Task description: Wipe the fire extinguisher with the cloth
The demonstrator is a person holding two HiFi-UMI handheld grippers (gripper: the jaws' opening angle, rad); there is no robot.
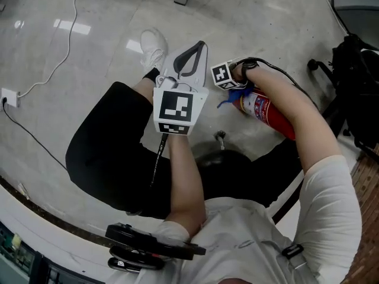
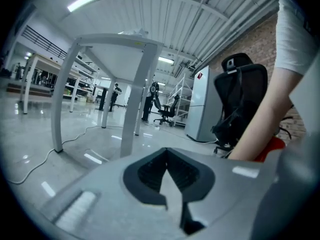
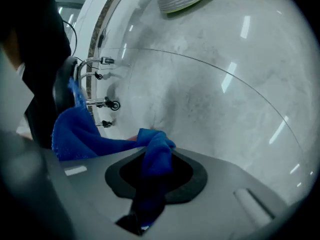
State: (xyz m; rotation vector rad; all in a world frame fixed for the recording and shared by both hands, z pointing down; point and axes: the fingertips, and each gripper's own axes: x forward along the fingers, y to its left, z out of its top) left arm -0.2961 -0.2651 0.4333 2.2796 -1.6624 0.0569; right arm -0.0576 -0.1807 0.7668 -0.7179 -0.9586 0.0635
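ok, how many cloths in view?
1. A blue cloth, clamped in the right gripper, at the fire extinguisher's top end. Another could be hidden behind the person.

We see the red, white-labelled fire extinguisher point(image 1: 269, 114) lying aslant on the pale floor point(image 1: 266, 28); the blue cloth point(image 3: 95, 136), bunched, is against its top end, pinched in the right gripper point(image 3: 152, 169).

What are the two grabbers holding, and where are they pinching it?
The right gripper holds a blue cloth, its jaws pinching a bunched-up fold; the rest trails out in front. The left gripper holds nothing, jaws shut.
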